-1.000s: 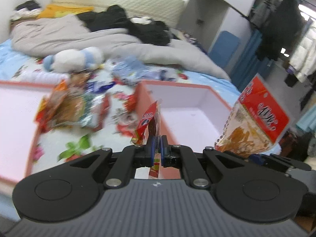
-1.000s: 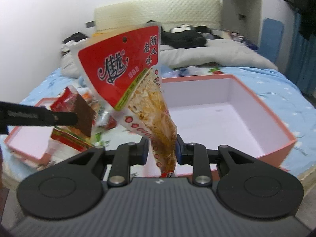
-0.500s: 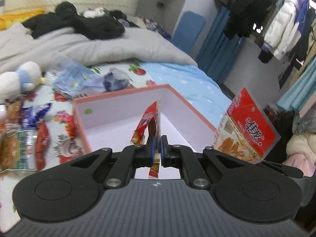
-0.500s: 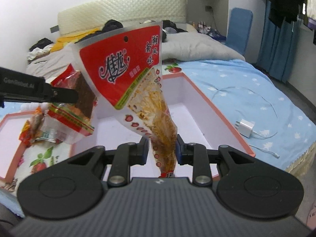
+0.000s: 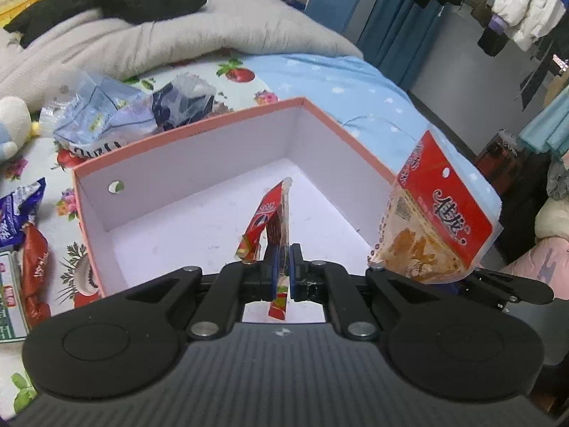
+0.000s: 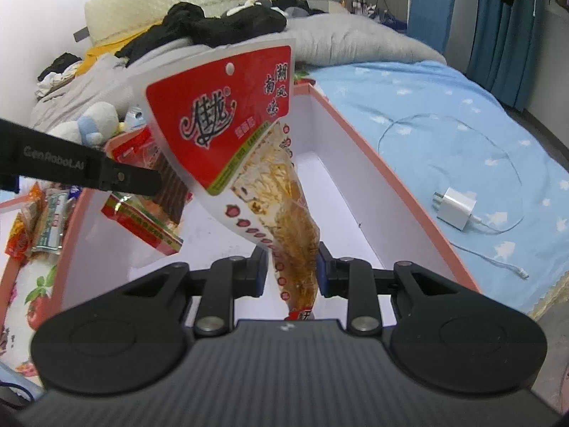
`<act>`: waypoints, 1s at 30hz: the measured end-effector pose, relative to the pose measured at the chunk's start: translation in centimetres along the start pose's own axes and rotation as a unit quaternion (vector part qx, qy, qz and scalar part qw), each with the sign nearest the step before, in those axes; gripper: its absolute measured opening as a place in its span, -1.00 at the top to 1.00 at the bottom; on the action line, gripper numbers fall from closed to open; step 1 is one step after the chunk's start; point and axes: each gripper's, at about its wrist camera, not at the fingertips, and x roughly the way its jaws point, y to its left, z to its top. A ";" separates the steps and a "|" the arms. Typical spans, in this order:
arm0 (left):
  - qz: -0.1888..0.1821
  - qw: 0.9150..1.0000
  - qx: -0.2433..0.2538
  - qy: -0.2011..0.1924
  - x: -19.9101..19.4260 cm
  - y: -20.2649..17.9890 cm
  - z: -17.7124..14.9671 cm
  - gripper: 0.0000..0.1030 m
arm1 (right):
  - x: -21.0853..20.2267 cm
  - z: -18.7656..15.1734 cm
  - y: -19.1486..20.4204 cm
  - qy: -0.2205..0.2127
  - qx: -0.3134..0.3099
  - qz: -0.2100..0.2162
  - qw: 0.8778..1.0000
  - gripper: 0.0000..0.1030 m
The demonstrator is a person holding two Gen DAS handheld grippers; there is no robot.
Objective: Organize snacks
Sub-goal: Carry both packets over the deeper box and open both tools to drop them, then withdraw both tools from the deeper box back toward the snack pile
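My left gripper (image 5: pixel 282 277) is shut on a thin red snack packet (image 5: pixel 270 220), held edge-on above the inside of a pink box (image 5: pixel 199 135) with a white interior. My right gripper (image 6: pixel 292 270) is shut on a large red and clear snack bag (image 6: pixel 249 149), held upright over the same box (image 6: pixel 391 192). In the left wrist view the big bag (image 5: pixel 437 227) hangs at the right, over the box's right wall. In the right wrist view the left gripper's finger (image 6: pixel 81 174) reaches in from the left with its packet (image 6: pixel 145 210).
Several loose snack packets (image 5: pixel 32 259) lie on the floral sheet left of the box, with crumpled blue bags (image 5: pixel 106 117) behind it. A second pink box edge (image 6: pixel 21 203) is at the far left. A white charger (image 6: pixel 457 208) and cable lie on the blue sheet. Grey duvet (image 5: pixel 160 39) behind.
Both grippers have moved right and forward with their packets, from beside the snack pile to above the box's interior. Both stay shut.
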 end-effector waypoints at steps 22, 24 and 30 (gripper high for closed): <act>0.052 0.997 0.025 -0.050 -7.3 0.4 -2.3 -0.03 | -3.8 -1.2 2.5 -0.011 0.010 0.002 1.000 -0.17; 0.048 0.997 0.017 -0.061 -9.3 0.5 -2.9 -0.03 | -5.0 -1.3 3.0 -0.020 0.008 0.000 1.000 -0.17; 0.051 0.995 -0.007 -0.080 -13.9 0.5 -4.9 -0.03 | -8.7 -2.4 4.5 -0.041 0.009 0.014 0.999 -0.17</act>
